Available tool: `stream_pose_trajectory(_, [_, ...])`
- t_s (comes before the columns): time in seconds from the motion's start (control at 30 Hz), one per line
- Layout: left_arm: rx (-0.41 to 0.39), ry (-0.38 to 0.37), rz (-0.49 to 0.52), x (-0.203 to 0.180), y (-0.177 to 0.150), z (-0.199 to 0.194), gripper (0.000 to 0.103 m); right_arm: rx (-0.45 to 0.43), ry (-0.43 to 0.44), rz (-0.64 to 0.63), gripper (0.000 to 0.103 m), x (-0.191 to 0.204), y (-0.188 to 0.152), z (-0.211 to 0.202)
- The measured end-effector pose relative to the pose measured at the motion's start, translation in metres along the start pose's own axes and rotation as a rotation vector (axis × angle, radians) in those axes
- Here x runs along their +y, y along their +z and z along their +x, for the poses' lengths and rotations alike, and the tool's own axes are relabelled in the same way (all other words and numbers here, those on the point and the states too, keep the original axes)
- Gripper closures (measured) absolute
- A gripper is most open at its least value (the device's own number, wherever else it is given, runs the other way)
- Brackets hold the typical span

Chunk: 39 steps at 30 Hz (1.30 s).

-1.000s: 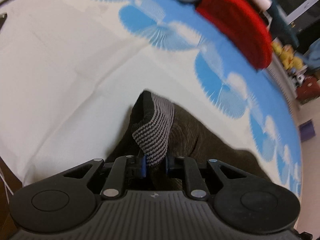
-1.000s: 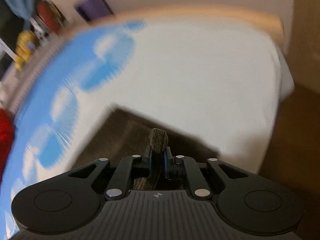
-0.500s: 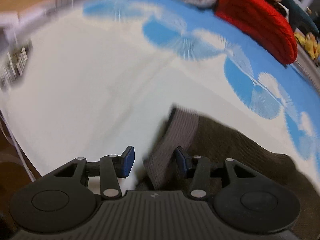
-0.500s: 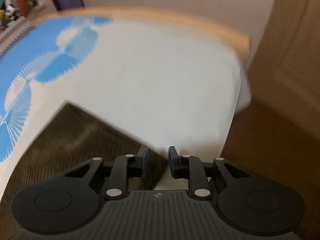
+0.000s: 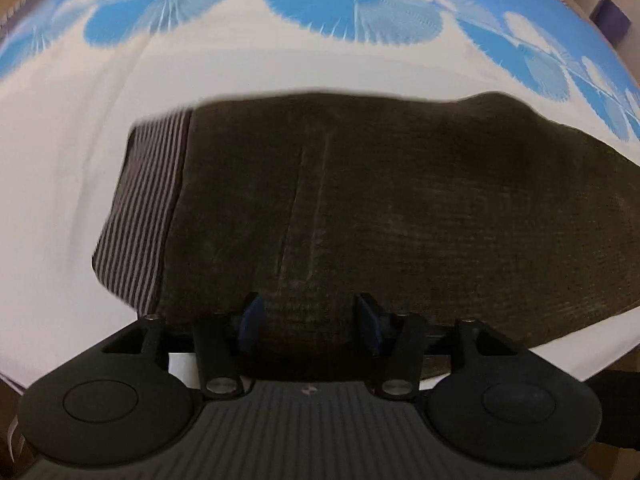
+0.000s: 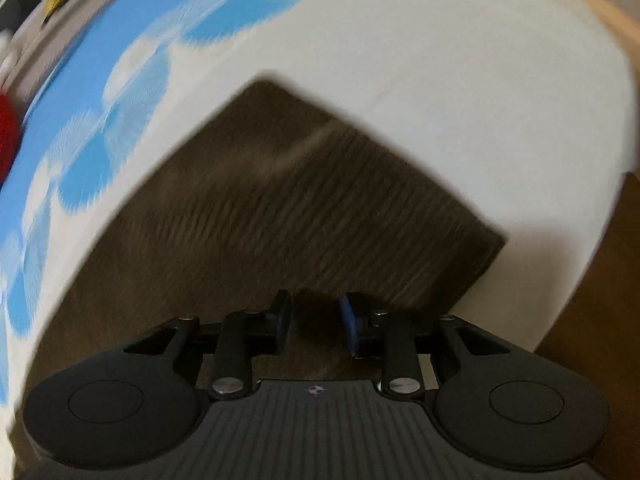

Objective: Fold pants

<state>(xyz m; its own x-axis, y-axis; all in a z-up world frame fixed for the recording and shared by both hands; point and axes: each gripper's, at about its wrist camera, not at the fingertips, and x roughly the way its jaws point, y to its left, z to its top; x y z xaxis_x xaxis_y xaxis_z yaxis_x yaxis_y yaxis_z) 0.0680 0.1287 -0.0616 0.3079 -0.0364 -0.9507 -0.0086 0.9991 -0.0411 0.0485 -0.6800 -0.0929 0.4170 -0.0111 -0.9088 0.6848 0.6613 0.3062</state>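
Both claws let go and were just opening, left claw (image 5: 308, 326) and right claw (image 6: 314, 326) holding nothing | pants (image 5: 360, 208) lay folded flat on bed (image 5: 60, 160) | fold step done | next: grab an end, fold again

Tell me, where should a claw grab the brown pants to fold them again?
Probably the striped waistband, at the pants' left end in the left wrist view. Come from the bare white sheet beside it: that edge is straight and thick, with room for open fingers to slide under. The left claw is open just above the pants.
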Motion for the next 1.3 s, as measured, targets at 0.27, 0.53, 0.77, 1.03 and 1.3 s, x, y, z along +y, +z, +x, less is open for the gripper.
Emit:
stream_pose_trajectory(0.27, [-0.046, -0.008, -0.096, 0.009, 0.015, -0.004, 0.044, -0.327, 0.113, 0.034, 0.065, 0.003, 0.028, -0.021])
stream_pose_trajectory(0.53, [-0.034, -0.033, -0.066, -0.005, 0.024, 0.006, 0.040, -0.301, 0.054, -0.056, 0.058, 0.027, 0.047, 0.025])
stream_pose_trajectory(0.77, [-0.042, -0.020, -0.072, -0.006, 0.031, 0.014, 0.039, -0.297, -0.019, -0.221, 0.043, 0.055, 0.050, 0.054])
stream_pose_trajectory(1.03, [-0.105, -0.023, -0.094, -0.008, 0.041, 0.009, 0.039, -0.448, -0.227, -0.361, 0.103, 0.080, 0.051, 0.056])
stream_pose_trajectory(1.3, [-0.278, 0.048, -0.185, 0.009, 0.050, -0.022, 0.053, -0.522, -0.202, -0.310, 0.100, 0.076, 0.046, 0.032])
